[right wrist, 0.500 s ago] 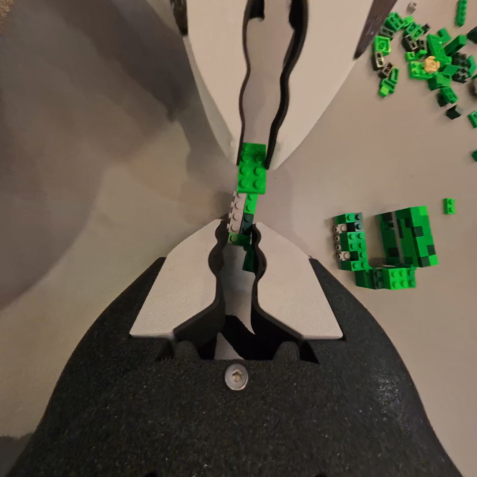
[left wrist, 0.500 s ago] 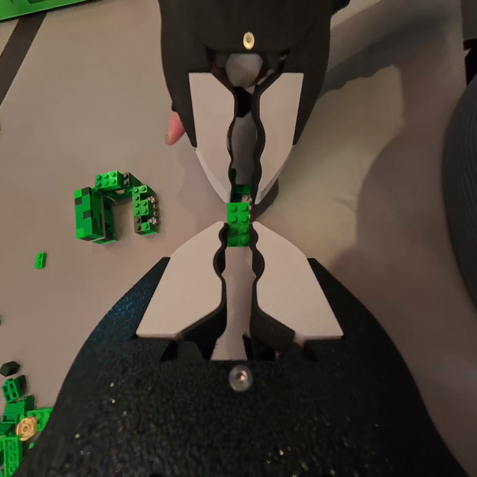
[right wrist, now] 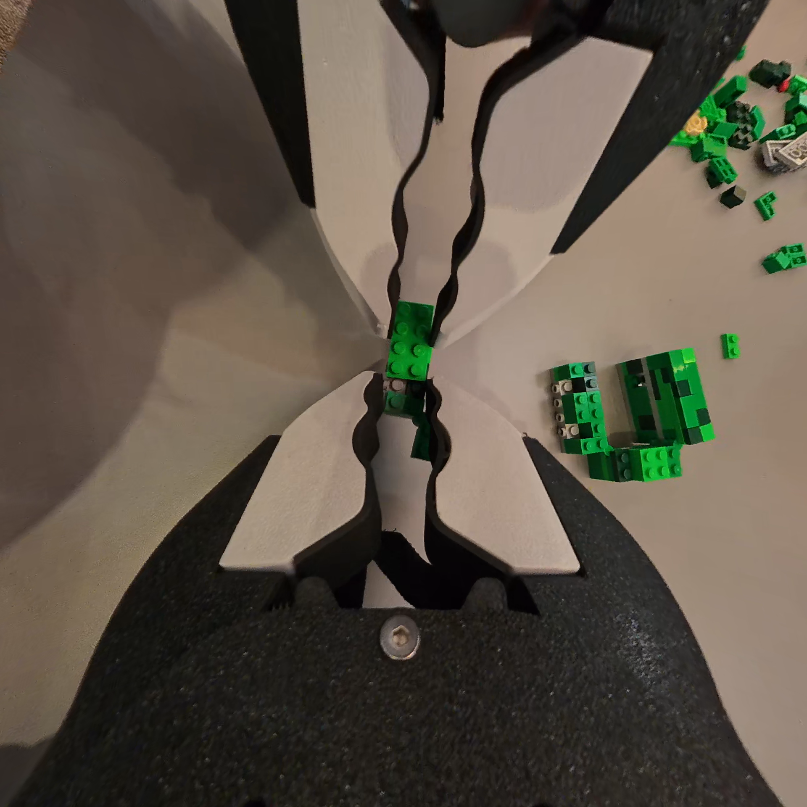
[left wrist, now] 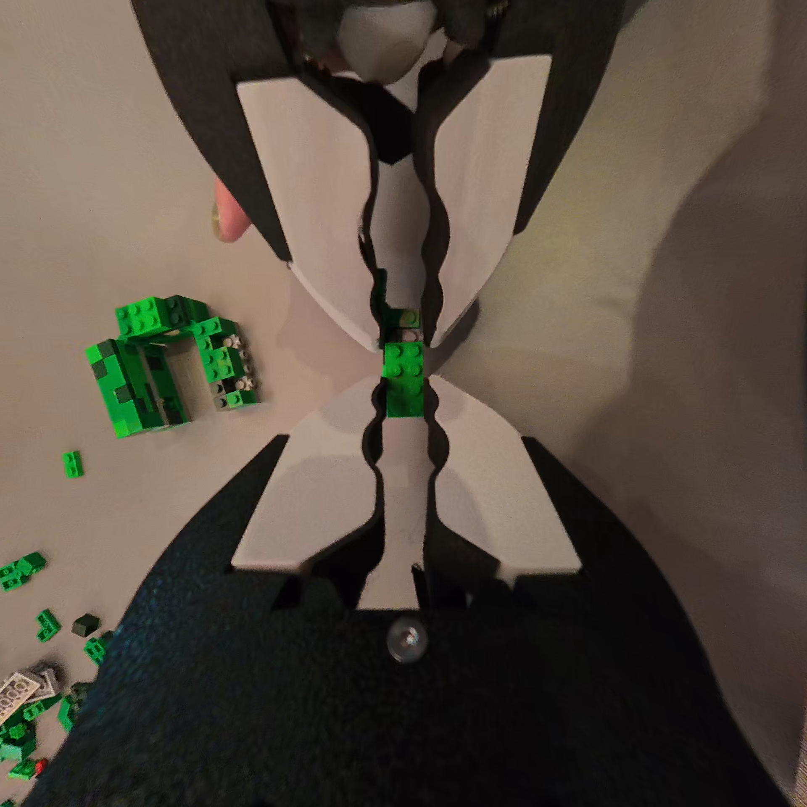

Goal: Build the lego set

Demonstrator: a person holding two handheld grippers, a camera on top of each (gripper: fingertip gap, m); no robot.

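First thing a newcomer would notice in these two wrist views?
Dead centre, the left gripper and right gripper meet tip to tip, both clamped on one small green brick stack held above the table. Off to the side lies a blocky green U-shaped build, with loose green pieces scattered beyond it.

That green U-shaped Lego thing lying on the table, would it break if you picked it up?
Probably in part: the U-shaped build is many small bricks joined by one short bridge, so its arms might snap off. It looks light, and lying flat, unlikely to roll.
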